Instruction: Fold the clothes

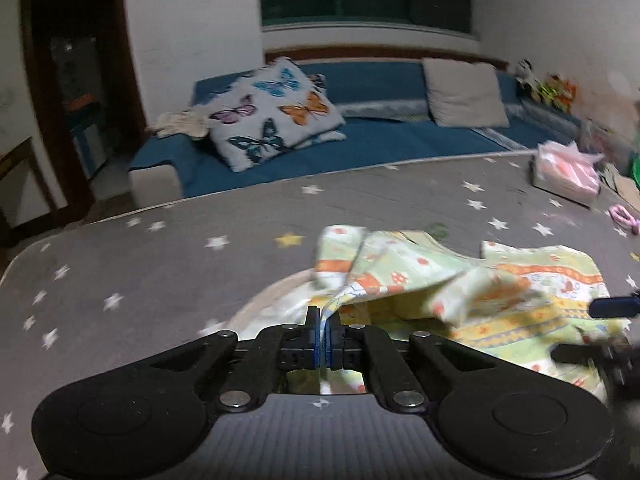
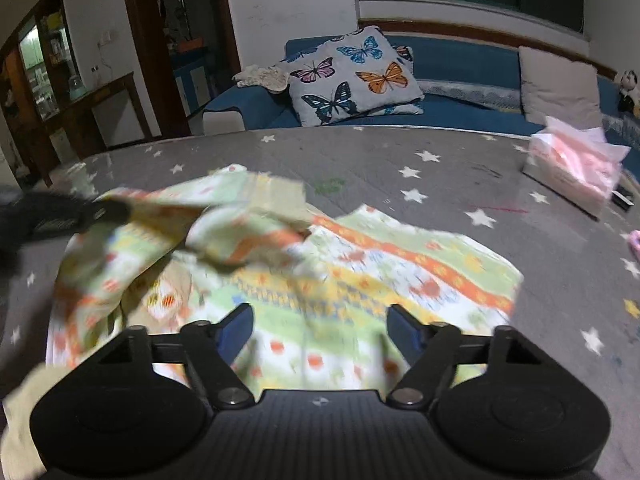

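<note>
Just one garment [image 1: 460, 292], two grippers [image 1: 324, 316] [image 2: 320, 320]

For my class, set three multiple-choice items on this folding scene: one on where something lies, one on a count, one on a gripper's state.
1. Where does the pink tissue pack lie?
A. on the sofa
B. on the star-patterned surface, beyond and to the right of the garment
C. on top of the garment

2. How many butterflies show in full on the front cushion?
A. four
B. one
C. nine

3. What is the left gripper doing?
A. standing wide open over bare cloth
B. holding the tissue pack
C. shut on an edge of the patterned garment

Answers:
1 B, the pack sits on the grey star-patterned surface.
2 A, pink, blue, orange and dark teal ones.
3 C, fabric is pinched between its closed pads.
</note>
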Tool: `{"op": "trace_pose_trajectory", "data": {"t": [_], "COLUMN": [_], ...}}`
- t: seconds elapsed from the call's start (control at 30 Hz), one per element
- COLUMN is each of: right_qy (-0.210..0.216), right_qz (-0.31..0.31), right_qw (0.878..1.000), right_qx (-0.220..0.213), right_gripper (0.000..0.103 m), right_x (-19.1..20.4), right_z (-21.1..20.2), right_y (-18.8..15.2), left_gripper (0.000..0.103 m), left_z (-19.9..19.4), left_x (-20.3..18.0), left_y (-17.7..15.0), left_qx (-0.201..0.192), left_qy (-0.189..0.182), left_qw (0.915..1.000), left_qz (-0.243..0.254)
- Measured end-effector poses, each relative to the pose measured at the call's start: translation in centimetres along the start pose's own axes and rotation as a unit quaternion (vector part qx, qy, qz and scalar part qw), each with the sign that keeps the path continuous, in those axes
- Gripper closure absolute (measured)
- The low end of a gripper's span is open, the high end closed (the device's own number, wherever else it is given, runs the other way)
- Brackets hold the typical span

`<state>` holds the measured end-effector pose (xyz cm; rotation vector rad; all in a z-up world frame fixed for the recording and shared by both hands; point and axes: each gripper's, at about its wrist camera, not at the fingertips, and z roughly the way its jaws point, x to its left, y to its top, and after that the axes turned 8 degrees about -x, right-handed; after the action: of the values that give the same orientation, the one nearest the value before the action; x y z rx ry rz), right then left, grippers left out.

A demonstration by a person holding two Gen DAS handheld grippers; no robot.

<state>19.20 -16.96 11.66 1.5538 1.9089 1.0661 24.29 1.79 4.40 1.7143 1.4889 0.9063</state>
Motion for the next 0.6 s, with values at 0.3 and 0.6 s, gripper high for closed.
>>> {"op": "trace_pose_trajectory", "data": {"t": [0.3,0.6], "right_qy": [0.04,0.02], "right_qz": [-0.034,-0.001], "right_qw": [0.998,0.999], "right_qx": [0.019,-0.029], "right_gripper": [0.076,0.096], "right_x": [3.4,2.0], "right_z": [4.2,-0.9], "right_y": [1.3,0.8], "left_gripper": [0.101,0.101], "left_z": [-1.8,-6.6], "left_x": [3.9,8.3], "left_y": [-1.4,-3.8], "left_qx": [0.001,-0.007], "left_qy": [0.031,0.075], "left_qw": [0.9989,0.9908], "left_qz": [-0.036,-0.113]}}
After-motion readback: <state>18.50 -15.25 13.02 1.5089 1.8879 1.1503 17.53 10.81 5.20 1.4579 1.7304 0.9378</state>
